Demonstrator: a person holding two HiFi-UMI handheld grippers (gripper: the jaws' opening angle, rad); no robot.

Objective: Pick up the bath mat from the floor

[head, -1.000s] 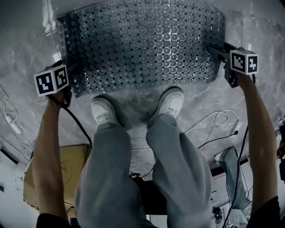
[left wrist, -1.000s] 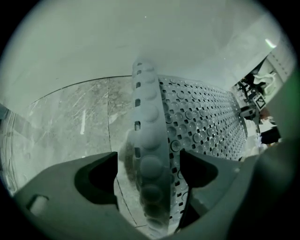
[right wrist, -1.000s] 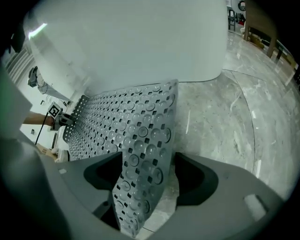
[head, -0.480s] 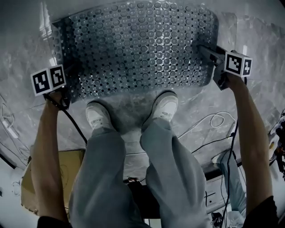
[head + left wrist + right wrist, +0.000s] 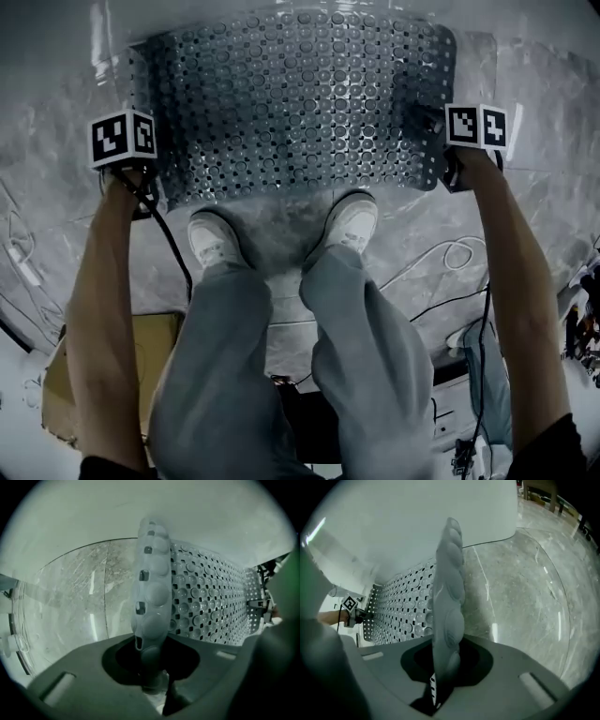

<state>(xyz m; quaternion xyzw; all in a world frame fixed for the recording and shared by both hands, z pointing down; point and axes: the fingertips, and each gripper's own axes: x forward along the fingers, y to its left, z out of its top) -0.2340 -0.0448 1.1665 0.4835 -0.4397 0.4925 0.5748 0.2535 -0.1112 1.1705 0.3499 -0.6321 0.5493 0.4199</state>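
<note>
- Bath mat (image 5: 291, 103): spread flat on the marble floor (image 5: 539, 84), its near edge just ahead of the person's shoes (image 5: 216, 239).
- Expected handling: a thin, translucent, perforated sheet studded with suction cups. It is probably light, limp and rubbery. It is likely to sag between two holds, and the cups may cling to the smooth stone, so peeling an edge up first seems wiser than a straight pull.
- Where to hold: the two opposite side edges, towards the near corners.
- Left gripper (image 5: 150, 665): its jaws have just been closing and now pinch the mat's left edge, which stands upright between them.
- Right gripper (image 5: 440, 672): its jaws have likewise just been closing and are clamped on the right edge.
- Pose: both forearms (image 5: 108, 309) reach down outside the legs, with the grippers pointing steeply at the floor.
</note>
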